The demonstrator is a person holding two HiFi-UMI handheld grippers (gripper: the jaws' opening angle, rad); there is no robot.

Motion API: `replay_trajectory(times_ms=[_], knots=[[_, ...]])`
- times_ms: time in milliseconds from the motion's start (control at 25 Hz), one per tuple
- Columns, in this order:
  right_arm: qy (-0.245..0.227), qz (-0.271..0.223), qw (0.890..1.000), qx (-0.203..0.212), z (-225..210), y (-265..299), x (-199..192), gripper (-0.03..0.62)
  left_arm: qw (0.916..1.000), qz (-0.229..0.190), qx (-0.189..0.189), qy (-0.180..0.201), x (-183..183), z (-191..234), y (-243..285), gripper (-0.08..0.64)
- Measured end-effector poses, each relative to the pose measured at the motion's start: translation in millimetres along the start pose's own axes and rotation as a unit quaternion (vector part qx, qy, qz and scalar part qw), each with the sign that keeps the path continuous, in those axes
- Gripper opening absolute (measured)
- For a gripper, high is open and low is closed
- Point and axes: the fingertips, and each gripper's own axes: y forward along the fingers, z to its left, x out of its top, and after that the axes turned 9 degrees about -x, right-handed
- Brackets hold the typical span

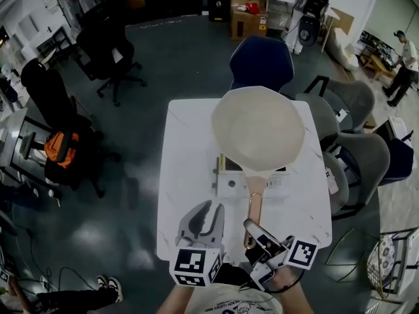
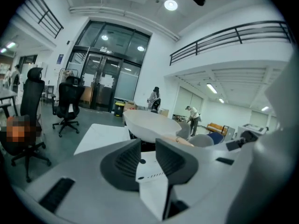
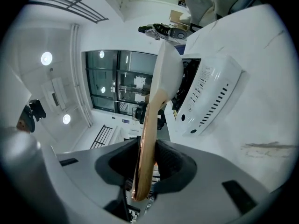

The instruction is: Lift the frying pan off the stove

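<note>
head view: the frying pan (image 1: 258, 129) sits on the stove (image 1: 230, 185) in the far half of the white table (image 1: 186, 175), its copper-coloured handle (image 1: 254, 205) pointing back at me. my right gripper (image 1: 252, 226) is at the handle's near end. my left gripper (image 1: 208, 211) hangs over bare table just left of the handle. the pan's bowl overhangs the stove on the far and right sides. chairs (image 1: 363, 156) crowd the table's right edge and far end, so i judge straight up is the freest way out.

left gripper view: its fingers stand slightly apart with nothing between them. the pan rises just ahead.

right gripper view: the gripper is rolled onto its side, and its pads pinch the handle near its tip, one on each flat face. the handle looks smooth and glossy, so i'd expect it to slip or twist. the pan looks rigid and wide. held this far out, i judge the bowl's weight will lever downward, so a grip nearer the bowl, or support from the left, would steady the lift.
</note>
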Motion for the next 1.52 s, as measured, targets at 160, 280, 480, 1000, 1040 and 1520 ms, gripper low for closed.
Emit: replay_trajectory(times_ms=[160,280,480,1000,1040,1520], knots=[[0.013,0.007,1.000,0.007,-0.8,-0.6,0.2,0.121,0.9988,0.009,-0.040,-0.028,1.1,-7.0,7.8,0.104],[0.016,0.018,1.000,0.009,-0.6,0.5,-0.7,0.120,0.9970,0.021,-0.063,-0.039,0.9,-7.8,15.5,0.104],[0.017,0.046,0.999,0.003,-4.9,0.8,-4.6,0.117,0.9849,0.043,-0.139,-0.094,-0.3,-17.6,29.0,0.104],[0.013,0.086,0.996,0.014,-0.6,1.2,-5.0,0.117,0.9167,0.064,-0.229,-0.322,7.6,-21.8,69.1,0.126],[0.010,0.088,0.996,0.014,-0.9,1.0,-5.1,0.117,0.9099,0.067,-0.235,-0.335,7.5,-22.8,73.3,0.138],[0.009,0.102,0.994,0.021,2.7,2.1,-6.8,0.118,0.8626,0.111,-0.284,-0.404,-6.5,-32.9,115.6,0.207]])
